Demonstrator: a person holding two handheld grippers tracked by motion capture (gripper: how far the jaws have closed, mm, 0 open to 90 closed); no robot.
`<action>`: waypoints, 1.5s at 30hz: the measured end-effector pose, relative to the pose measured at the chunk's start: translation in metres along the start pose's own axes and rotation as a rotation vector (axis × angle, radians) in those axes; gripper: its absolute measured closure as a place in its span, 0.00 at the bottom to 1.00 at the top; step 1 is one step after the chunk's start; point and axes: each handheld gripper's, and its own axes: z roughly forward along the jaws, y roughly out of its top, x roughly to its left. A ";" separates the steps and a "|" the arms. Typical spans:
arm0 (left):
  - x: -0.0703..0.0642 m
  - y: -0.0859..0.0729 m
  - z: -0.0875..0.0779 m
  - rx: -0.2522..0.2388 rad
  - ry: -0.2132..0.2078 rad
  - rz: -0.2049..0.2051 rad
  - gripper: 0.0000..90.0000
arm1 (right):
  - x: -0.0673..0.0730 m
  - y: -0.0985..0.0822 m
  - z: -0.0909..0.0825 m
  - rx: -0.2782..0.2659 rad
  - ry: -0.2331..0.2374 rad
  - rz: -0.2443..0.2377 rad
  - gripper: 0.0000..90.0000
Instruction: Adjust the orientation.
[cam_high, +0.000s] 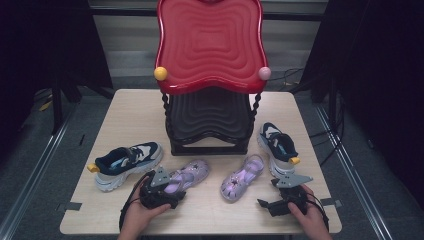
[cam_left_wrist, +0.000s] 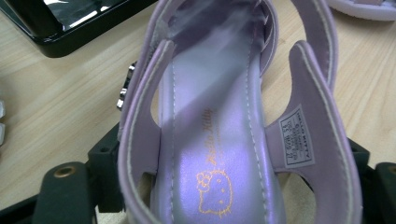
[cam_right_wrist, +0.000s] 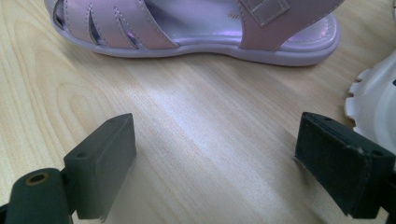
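Two purple child's sandals lie on the wooden table (cam_high: 210, 215). My left gripper (cam_high: 176, 192) has its jaws on either side of the heel of the left sandal (cam_high: 192, 172). In the left gripper view the pads press against the side walls of this sandal (cam_left_wrist: 219, 140), whose insole bears a gold cat print; the left gripper (cam_left_wrist: 229, 186) is shut on it. My right gripper (cam_high: 265, 204) rests at the table's front right, a little short of the right sandal (cam_high: 243, 176). The right gripper view shows the right gripper (cam_right_wrist: 215, 163) wide open over bare wood, with that sandal (cam_right_wrist: 187, 28) lying sideways beyond.
A shoe rack stands at the back with a red wavy top shelf (cam_high: 210, 45) and a black lower shelf (cam_high: 210, 117). A navy-and-white sneaker (cam_high: 127, 162) lies left of the sandals, its mate (cam_high: 277, 145) on the right, with the white sole (cam_right_wrist: 373, 102) close to my right jaw.
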 end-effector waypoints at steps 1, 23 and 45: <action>0.000 0.000 0.000 -0.006 -0.002 -0.006 0.25 | 0.000 0.000 0.000 0.000 0.000 0.000 0.13; 0.000 0.000 -0.002 -0.029 0.019 0.031 0.40 | 0.000 0.000 0.000 0.000 0.000 0.000 0.13; -0.002 0.002 -0.010 -0.069 0.039 0.049 0.42 | 0.000 0.000 0.000 0.000 0.000 0.000 0.13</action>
